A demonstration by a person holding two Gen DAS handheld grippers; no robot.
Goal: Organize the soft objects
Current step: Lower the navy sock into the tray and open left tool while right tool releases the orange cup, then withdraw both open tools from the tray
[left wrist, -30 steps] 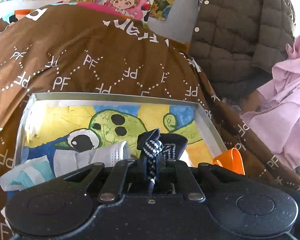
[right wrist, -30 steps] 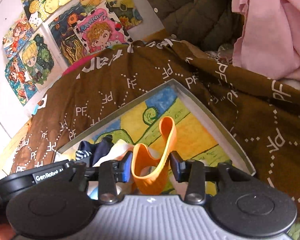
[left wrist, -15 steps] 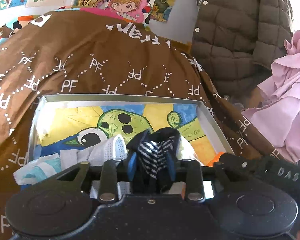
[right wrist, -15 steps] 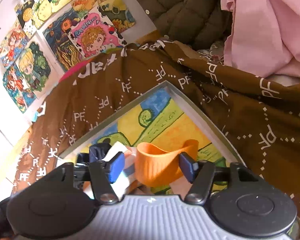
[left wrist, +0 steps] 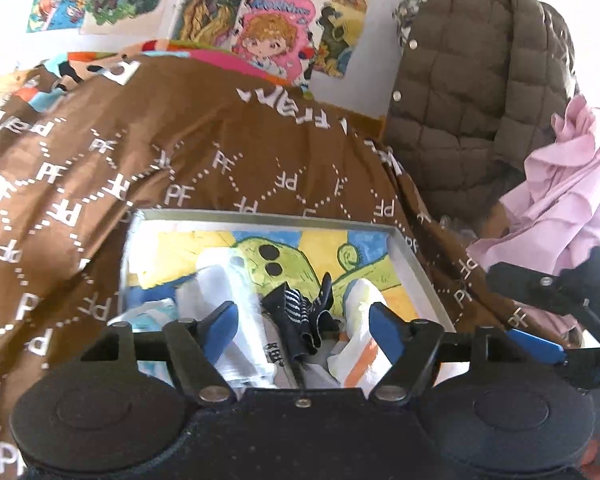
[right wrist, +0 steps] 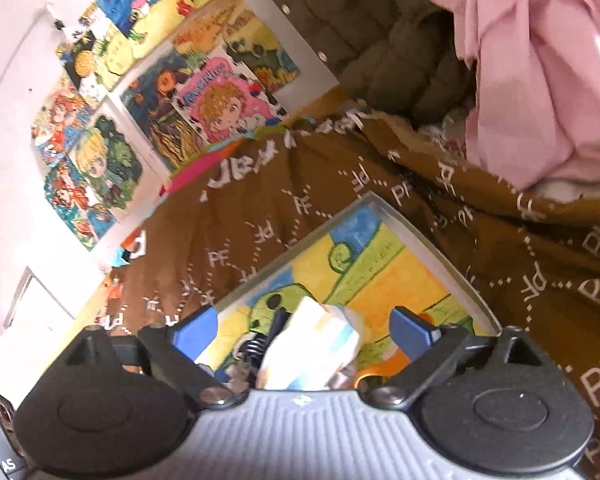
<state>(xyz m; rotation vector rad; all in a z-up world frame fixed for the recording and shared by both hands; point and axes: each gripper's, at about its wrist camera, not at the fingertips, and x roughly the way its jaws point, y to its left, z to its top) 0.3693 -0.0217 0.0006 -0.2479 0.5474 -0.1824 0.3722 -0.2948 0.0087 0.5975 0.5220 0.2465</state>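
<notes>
Brown bedspread (left wrist: 228,152), tray (left wrist: 416,264), navy sock (left wrist: 300,312) loose between spread fingers (left wrist: 220,324)

Shallow rectangular tray (left wrist: 268,216) with a matt, smooth grey metal-looking rim, its floor lined with a crayon-textured cartoon paper picture (left wrist: 312,248). At 6 o'clock in the tray: dark navy knitted cloth sock with white stripes (left wrist: 300,312), beside soft white ribbed cloth socks (left wrist: 216,280). Glossy, smooth orange band (right wrist: 370,372), rubbery in look, at 5 o'clock in the right wrist view. Brown woven bedcover printed with white "PF" letters (left wrist: 160,152), matt. Olive quilted puffer jacket (left wrist: 468,80) with shiny metal snaps at 2 o'clock; crumpled pink thin cloth (left wrist: 572,200) at 3 o'clock. Gripper bodies: matt speckled black plastic.
</notes>
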